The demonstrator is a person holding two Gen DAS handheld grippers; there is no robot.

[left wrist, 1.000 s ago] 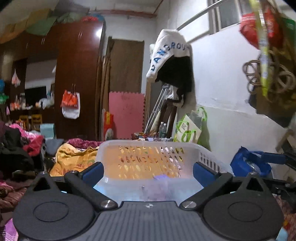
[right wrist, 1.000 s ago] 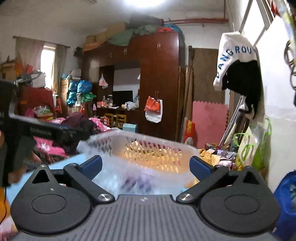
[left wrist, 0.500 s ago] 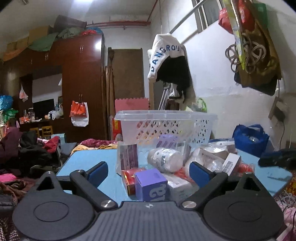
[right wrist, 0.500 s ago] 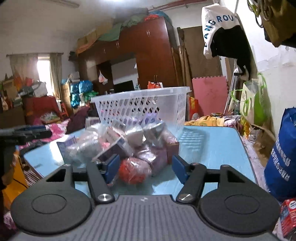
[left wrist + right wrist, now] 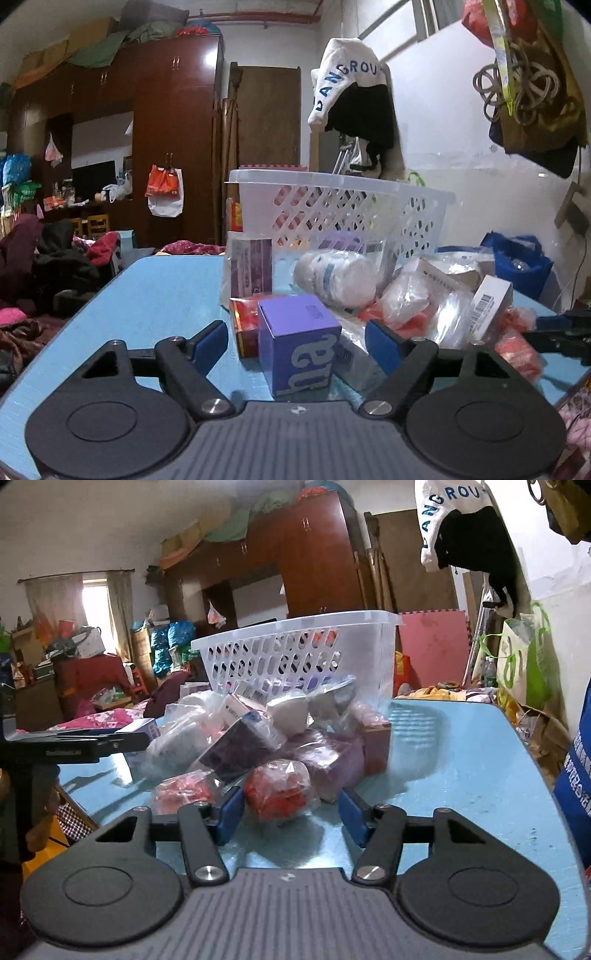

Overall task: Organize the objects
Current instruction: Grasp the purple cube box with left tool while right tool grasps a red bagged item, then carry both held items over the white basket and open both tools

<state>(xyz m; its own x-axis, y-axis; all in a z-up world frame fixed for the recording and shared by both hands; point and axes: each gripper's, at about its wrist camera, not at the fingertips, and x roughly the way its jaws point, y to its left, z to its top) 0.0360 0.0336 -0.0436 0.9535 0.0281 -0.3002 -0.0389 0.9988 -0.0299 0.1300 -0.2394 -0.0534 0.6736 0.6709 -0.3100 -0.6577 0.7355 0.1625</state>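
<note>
A pile of small packaged goods lies on a blue table (image 5: 155, 295) in front of a white perforated plastic basket (image 5: 343, 206). My left gripper (image 5: 297, 341) is open, its jaws either side of a purple box (image 5: 299, 343) without touching it. A white bottle (image 5: 336, 277) and a red box (image 5: 245, 325) lie behind. My right gripper (image 5: 290, 812) is open, with a red item in a clear bag (image 5: 280, 794) just ahead between its fingers. The basket (image 5: 299, 657) also shows in the right wrist view, behind the pile.
The other gripper shows at the right edge of the left view (image 5: 561, 332) and at the left of the right view (image 5: 74, 742). A blue bag (image 5: 517, 258) stands by the wall. Clothes and clutter (image 5: 55, 266) fill the room beyond the table. Bare tabletop (image 5: 461, 760) lies right of the pile.
Both grippers dropped from above the basket to table level near the pile. The left now brackets the purple box and the right brackets the red bagged item.
</note>
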